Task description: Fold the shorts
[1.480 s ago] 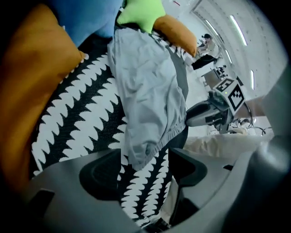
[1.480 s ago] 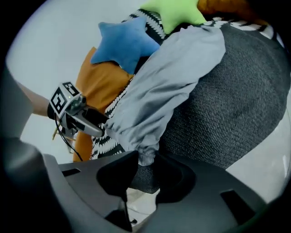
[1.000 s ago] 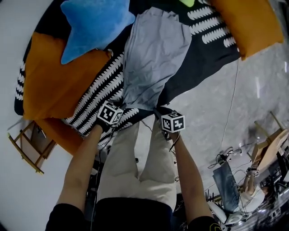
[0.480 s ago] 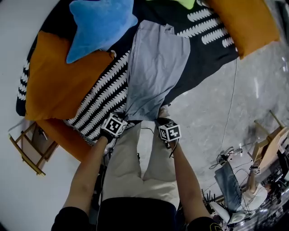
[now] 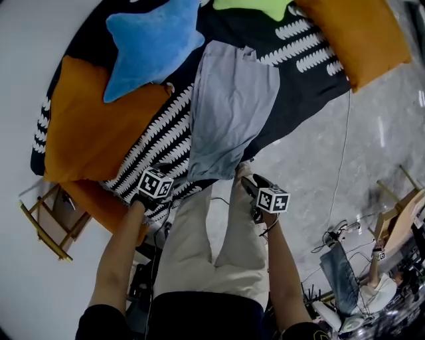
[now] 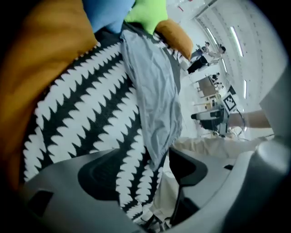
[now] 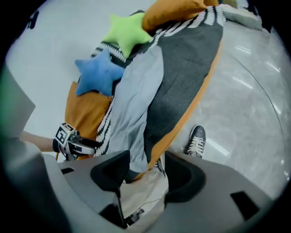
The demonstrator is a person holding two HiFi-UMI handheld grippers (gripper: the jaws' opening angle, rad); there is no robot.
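The grey shorts (image 5: 229, 109) lie spread lengthwise on the black-and-white patterned blanket (image 5: 156, 146), with the near hem at the bed's edge. My left gripper (image 5: 159, 174) hovers just left of that hem, and my right gripper (image 5: 251, 186) just right of it. Both sets of jaws have just been opening. In the left gripper view the shorts (image 6: 154, 95) end in a corner ahead of the open left gripper (image 6: 145, 177), untouched. In the right gripper view the shorts (image 7: 134, 109) run away from the open right gripper (image 7: 145, 175); no pad presses on cloth.
Orange pillows (image 5: 86, 126) (image 5: 362, 36), a blue star cushion (image 5: 149, 43) and a green one (image 5: 249, 5) ring the shorts. A wooden chair (image 5: 46, 226) stands at the left. Grey floor (image 5: 332, 153) with cables lies to the right. My shoe (image 7: 197, 139) is beside the bed.
Both grippers have let go of the shorts' near hem and opened. The left has drawn off to the left, the right to the right and towards me. The shorts lie flat.
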